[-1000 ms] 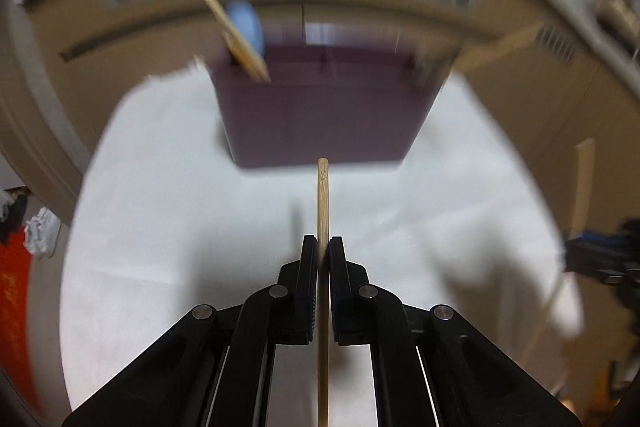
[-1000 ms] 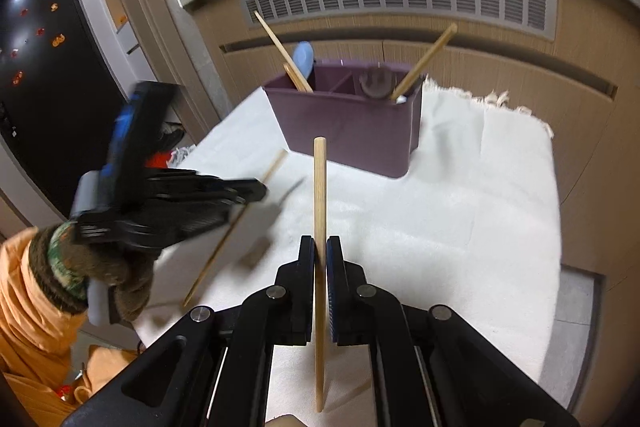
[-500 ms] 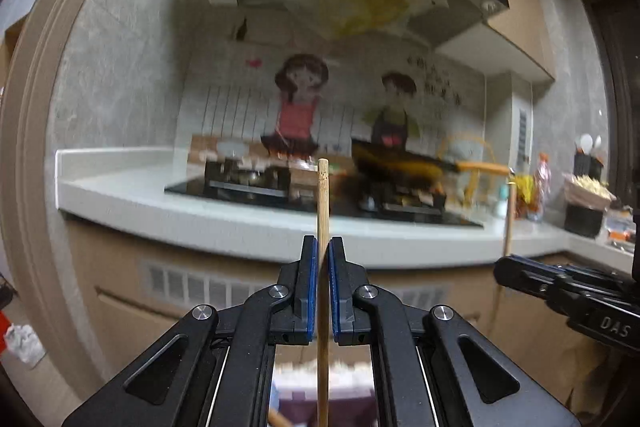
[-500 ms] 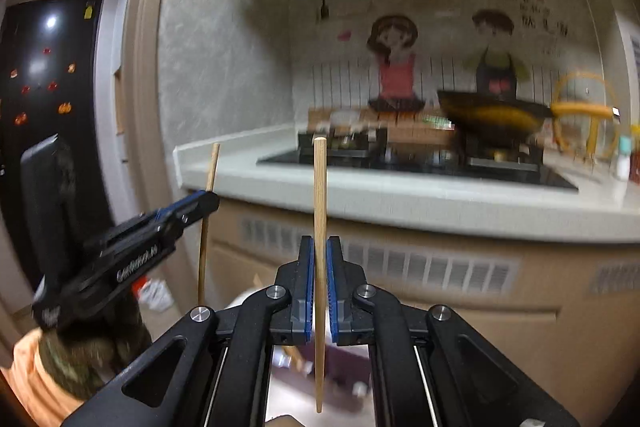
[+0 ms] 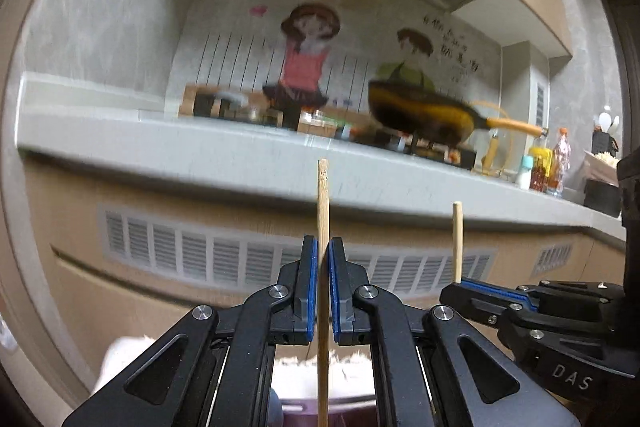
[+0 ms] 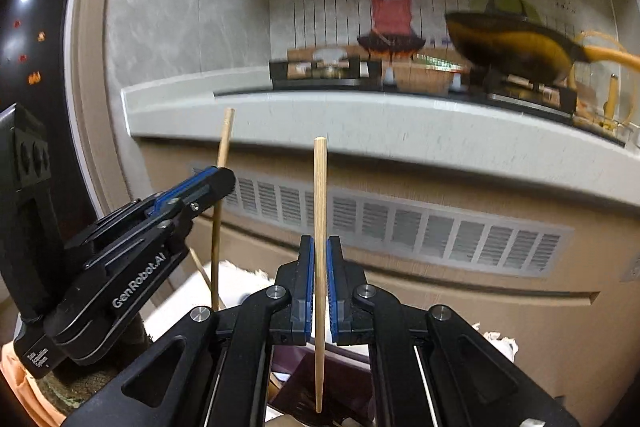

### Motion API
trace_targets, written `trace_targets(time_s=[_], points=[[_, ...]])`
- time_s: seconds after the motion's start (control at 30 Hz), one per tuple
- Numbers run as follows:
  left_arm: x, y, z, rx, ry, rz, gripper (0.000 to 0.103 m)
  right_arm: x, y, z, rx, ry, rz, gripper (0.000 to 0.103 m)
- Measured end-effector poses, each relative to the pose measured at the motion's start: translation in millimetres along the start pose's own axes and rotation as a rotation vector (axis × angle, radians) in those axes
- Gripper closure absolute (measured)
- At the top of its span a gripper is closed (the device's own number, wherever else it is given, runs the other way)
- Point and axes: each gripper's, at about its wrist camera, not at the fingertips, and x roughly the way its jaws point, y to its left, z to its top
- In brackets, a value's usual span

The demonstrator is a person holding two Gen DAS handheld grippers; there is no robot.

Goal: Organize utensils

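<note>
each gripper, left gripper [image 5: 323, 283] and right gripper [image 6: 319, 283], clamps one upright chopstick [image 5: 323, 211] above the purple holder [image 6: 320, 383], likely for dropping in.

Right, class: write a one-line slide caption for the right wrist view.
Right gripper clamps an upright chopstick above the purple organizer; left gripper alongside holds another.

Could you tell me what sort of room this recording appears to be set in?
Most likely a home kitchen: a gas hob sits on a grey countertop, a dark wok rests on a burner, and bottles of oil or sauce stand further along.
</note>
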Motion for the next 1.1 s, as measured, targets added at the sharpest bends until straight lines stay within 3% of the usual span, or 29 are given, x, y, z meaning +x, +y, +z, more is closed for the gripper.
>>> trace_targets(time_s=[0.2, 0.27, 0.4, 0.47, 0.53, 0.63, 0.67, 0.7, 0.83, 0.97, 1.1], points=[[16, 15, -51, -0.047, 0.09, -0.015, 0.097, 20, 4, -34, -0.011, 0.052, -0.032, 0.096], [22, 17, -69, -0.062, 0.155, -0.02, 0.097, 23, 6, -43, -0.024, 0.073, -0.037, 0.096], [24, 20, -83, -0.089, 0.217, -0.002, 0.092, 29, 9, -58, -0.035, 0.138, -0.033, 0.094], [16, 22, -78, -0.108, 0.22, 0.014, 0.078, 25, 6, -62, -0.024, 0.154, -0.031, 0.082], [1, 23, -70, -0.121, 0.205, 0.036, 0.052, 11, 1, -64, 0.004, 0.137, -0.03, 0.07], [-36, 21, -57, -0.105, 0.159, 0.1, 0.034, -18, -6, -69, 0.028, 0.098, -0.053, 0.06], [-48, 17, -55, -0.09, 0.153, 0.125, 0.03, -26, -7, -70, 0.037, 0.088, -0.055, 0.052], [-60, 14, -54, -0.074, 0.154, 0.15, 0.024, -37, -10, -73, 0.047, 0.079, -0.054, 0.043], [-103, -3, -64, -0.005, 0.211, 0.212, 0.002, -83, -17, -96, 0.096, 0.055, -0.047, 0.028], [-158, -26, -97, 0.068, 0.243, 0.256, 0.0, -122, -7, -132, 0.104, 0.048, -0.064, 0.008], [-207, -40, -129, 0.097, 0.269, 0.288, 0.0, -145, 4, -170, 0.13, 0.108, -0.069, 0.006]])
